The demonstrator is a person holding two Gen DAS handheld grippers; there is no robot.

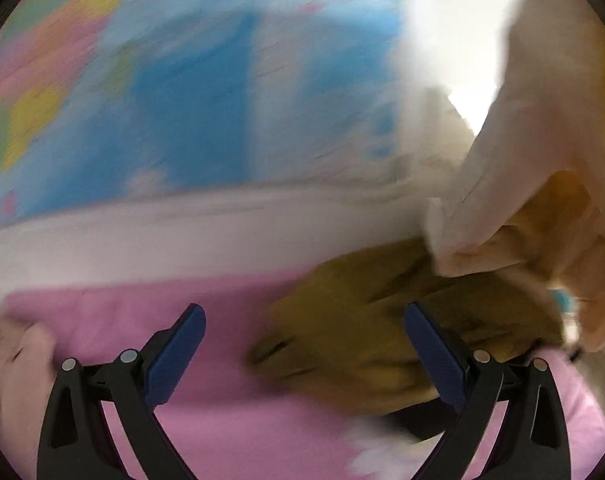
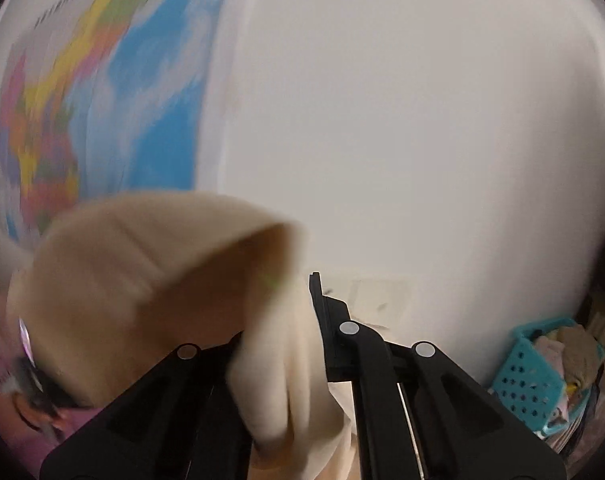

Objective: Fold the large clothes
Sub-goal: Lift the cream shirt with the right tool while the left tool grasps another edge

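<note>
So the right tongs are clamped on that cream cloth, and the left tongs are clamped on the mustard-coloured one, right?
Not quite. The left tongs stand wide open, gripping nothing; the mustard-coloured cloth just lies beyond them, as the left wrist view shows. The right tongs are indeed clamped on the cream cloth.

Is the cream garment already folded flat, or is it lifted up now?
Lifted, not folded. The right gripper is shut on the cream garment, whose cloth hangs bunched above the pink bed cover. The left gripper is open.

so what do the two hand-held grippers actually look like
Both are matte black plastic with angular finger arms, triangular cut-outs and round silver pivot pins. The left hand-held gripper carries flat dark blue pads on its fingertips. The right hand-held gripper shows black fingers; its pad colour is hidden. No cables or sleeves visible.
</note>
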